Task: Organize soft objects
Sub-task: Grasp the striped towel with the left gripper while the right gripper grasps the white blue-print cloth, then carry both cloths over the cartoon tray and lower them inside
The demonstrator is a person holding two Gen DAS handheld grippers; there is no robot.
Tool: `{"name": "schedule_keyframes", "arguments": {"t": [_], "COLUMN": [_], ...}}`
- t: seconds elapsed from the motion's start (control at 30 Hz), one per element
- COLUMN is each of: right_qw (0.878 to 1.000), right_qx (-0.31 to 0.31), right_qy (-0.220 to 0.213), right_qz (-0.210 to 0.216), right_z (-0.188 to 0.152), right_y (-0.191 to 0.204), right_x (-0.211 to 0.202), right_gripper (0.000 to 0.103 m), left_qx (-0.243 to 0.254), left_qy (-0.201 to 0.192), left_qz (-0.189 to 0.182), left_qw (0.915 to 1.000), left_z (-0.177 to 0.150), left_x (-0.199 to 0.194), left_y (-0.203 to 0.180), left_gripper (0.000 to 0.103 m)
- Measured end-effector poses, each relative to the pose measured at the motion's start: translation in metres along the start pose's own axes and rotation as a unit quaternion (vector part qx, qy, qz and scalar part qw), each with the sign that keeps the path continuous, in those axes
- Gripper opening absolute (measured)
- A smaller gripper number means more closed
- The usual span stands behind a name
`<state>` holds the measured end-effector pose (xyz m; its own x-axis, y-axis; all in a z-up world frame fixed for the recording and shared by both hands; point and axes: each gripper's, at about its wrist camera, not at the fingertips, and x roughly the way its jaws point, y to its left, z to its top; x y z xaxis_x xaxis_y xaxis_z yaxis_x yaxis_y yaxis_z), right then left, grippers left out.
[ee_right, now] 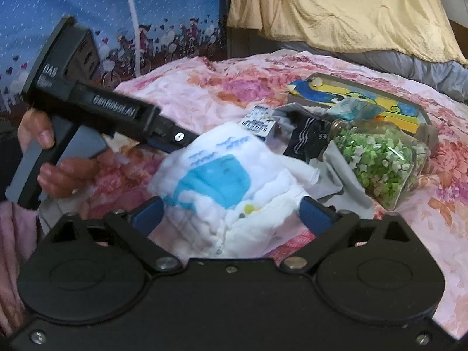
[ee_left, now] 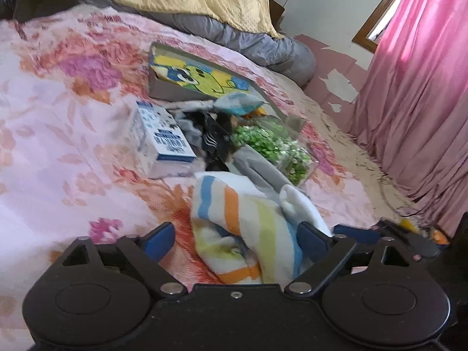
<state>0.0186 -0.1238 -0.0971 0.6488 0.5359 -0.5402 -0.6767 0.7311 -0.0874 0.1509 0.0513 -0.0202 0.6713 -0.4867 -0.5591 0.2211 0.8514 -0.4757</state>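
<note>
While the crumpled towel lies on the bed at the near edge of the clutter, both pairs of fingers straddle it from either end, wide apart, pads not visibly pressing; the left gripper faces its striped end, the right gripper its blue-printed white end

The right gripper is seen wide apart, with a white cloth printed in blue lying between its blue pads, which are not pressed on it. At the left, the left gripper is held by a hand. Behind the cloth, a jar of green stars is laid on the floral bedspread.
</note>
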Motion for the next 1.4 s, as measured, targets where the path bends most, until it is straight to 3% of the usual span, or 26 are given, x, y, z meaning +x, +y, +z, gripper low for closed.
{"name": "schedule_keyframes", "arguments": {"t": [0.23, 0.27, 0.33, 0.4, 0.43, 0.57, 0.67, 1.13, 1.4], "right_qw": [1.000, 0.999, 0.999, 0.999, 0.999, 0.999, 1.000, 0.994, 0.985], "right_qx": [0.018, 0.025, 0.035, 0.036, 0.037, 0.028, 0.021, 0.038, 0.041], "right_qy": [0.020, 0.024, 0.028, 0.027, 0.027, 0.021, 0.008, -0.067, -0.104], "right_qz": [0.012, 0.016, 0.019, 0.013, 0.013, 0.003, -0.010, -0.082, -0.129], "right_z": [-0.004, -0.005, -0.005, -0.006, -0.006, -0.007, -0.006, 0.000, 0.018], "right_y": [0.003, 0.002, -0.001, -0.001, -0.002, 0.003, 0.005, -0.016, -0.047], "right_x": [0.005, 0.004, 0.004, 0.001, 0.000, -0.006, -0.012, -0.051, -0.075], "right_gripper": [0.055, 0.052, 0.036, 0.029, 0.026, 0.020, 0.016, 0.013, 0.013], "left_qx": [-0.035, -0.039, -0.047, -0.054, -0.055, -0.055, -0.053, -0.027, -0.016], "left_qy": [0.022, 0.024, 0.028, 0.033, 0.033, 0.033, 0.024, -0.048, -0.093], "left_qz": [-0.047, -0.053, -0.063, -0.070, -0.072, -0.074, -0.072, -0.038, -0.020], "left_qw": [0.9981, 0.9976, 0.9965, 0.9955, 0.9953, 0.9952, 0.9957, 0.9977, 0.9953], "left_z": [-0.002, -0.002, -0.003, -0.004, -0.004, -0.006, -0.008, -0.017, -0.003], "left_x": [0.008, 0.010, 0.011, 0.014, 0.015, 0.016, 0.013, -0.027, -0.048], "left_y": [0.007, 0.008, 0.009, 0.010, 0.010, 0.010, 0.009, -0.007, -0.017], "left_gripper": [0.069, 0.065, 0.057, 0.039, 0.037, 0.022, 0.019, 0.018, 0.018]}}
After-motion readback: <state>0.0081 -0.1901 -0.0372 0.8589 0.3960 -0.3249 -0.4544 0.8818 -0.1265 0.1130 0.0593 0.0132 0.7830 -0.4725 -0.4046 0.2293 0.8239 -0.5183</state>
